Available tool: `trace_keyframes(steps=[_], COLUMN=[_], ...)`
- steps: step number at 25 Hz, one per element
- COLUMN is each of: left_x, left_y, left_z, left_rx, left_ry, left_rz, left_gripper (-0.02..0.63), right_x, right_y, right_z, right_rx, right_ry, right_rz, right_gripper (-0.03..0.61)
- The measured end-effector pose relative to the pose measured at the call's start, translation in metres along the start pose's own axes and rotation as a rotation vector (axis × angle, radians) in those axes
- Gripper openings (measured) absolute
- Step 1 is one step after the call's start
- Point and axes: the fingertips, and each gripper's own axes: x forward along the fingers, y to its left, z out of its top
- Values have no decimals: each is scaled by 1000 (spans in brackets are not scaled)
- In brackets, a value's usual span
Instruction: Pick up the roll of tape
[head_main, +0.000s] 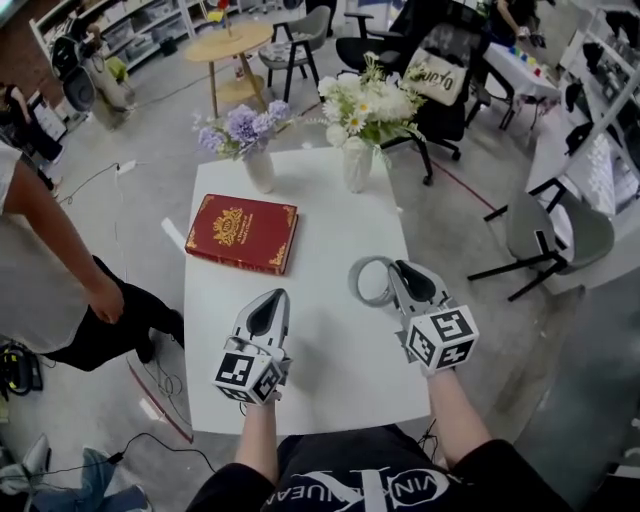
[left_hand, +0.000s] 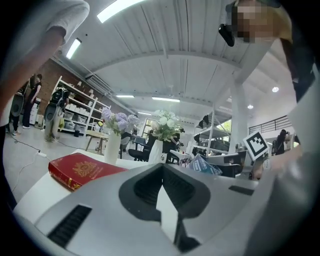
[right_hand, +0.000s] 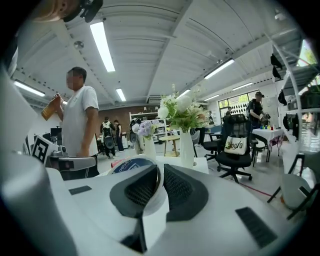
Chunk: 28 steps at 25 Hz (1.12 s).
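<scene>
The right hand-held gripper (head_main: 393, 272) pinches the roll of tape (head_main: 370, 282) by its wall, over the tabletop (head_main: 330, 200). Best to hold that squeeze steady and lift level (the left hand-held gripper (head_main: 272, 300) is pressed together, empty).

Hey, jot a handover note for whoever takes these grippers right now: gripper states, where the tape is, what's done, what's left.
Left gripper: fingers shut, empty, over the near part of the white table.
Right gripper: fingers shut on the wall of the roll of tape, toward the table's right side.
Done: tape is gripped.
Left: lift it clear. I cannot tell whether it is already off the table.
Red book lies to the left, apart from the tape.
</scene>
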Motion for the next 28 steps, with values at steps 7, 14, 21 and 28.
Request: trace_keyframes(steps=[7, 14, 21, 28], left_x=[-10, -18, -27, -34], left_y=[-3, -6, -3, -4], left_z=[21, 36, 49, 62], left_rx=[22, 42, 62, 68], left_ry=[-37, -64, -93, -119], left_rz=[10, 14, 30, 40], left_gripper=[2, 2, 2, 2], right_x=[-14, -23, -32, -40], right_y=[11, 22, 27, 33], right_z=[18, 34, 44, 54], right_rx=[-23, -39, -46, -58], right_ry=[-47, -95, -127, -157], right_rz=[16, 30, 33, 38], right_gripper=[54, 54, 54, 54])
